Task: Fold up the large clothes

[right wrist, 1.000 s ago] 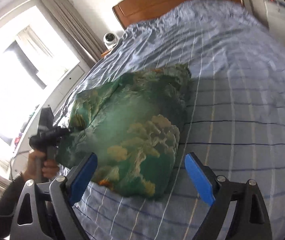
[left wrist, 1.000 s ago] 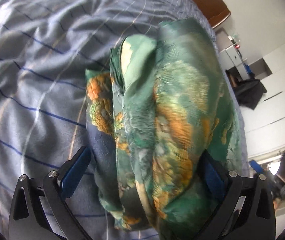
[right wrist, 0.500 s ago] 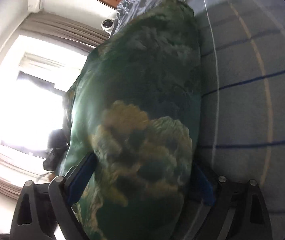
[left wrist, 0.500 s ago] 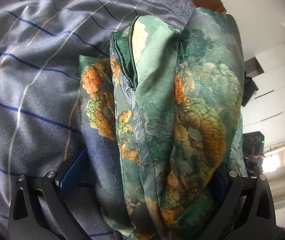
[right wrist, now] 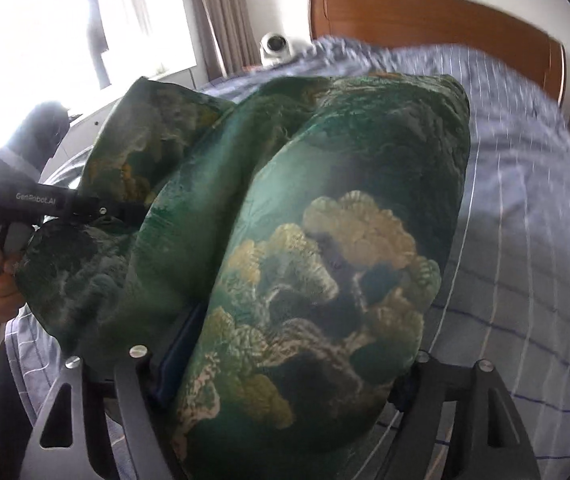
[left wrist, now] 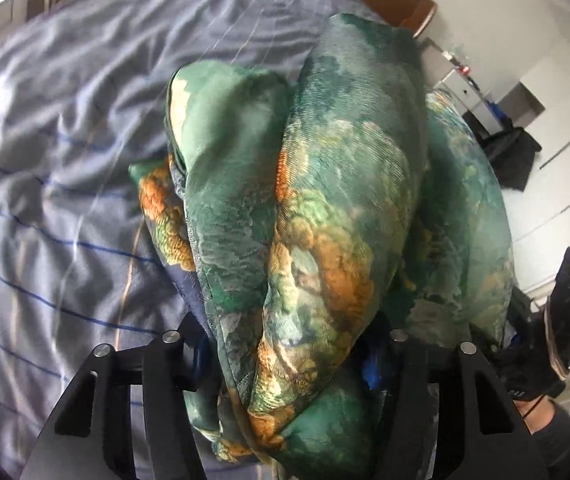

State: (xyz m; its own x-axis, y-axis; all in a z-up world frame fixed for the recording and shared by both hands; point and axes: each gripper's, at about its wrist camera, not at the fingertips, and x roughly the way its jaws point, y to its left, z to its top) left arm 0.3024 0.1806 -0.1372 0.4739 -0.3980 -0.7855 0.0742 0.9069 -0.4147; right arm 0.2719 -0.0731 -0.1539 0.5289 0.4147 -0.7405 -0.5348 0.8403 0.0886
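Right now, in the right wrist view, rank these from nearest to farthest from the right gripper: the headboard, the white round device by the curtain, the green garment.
1. Green garment, between the closing jaws of the right gripper.
2. White round device, upper left beyond the bed.
3. Headboard, at the far end; too close to the device to rank firmly.

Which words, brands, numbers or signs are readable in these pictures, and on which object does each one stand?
"GenRobot.AI": white letters on the black body of the left gripper, seen in the right wrist view; the middle letters are soft.
Small white print on the dark glove in the left wrist view: too small to read.
The green patterned garment and the striped bedsheet bear no text.
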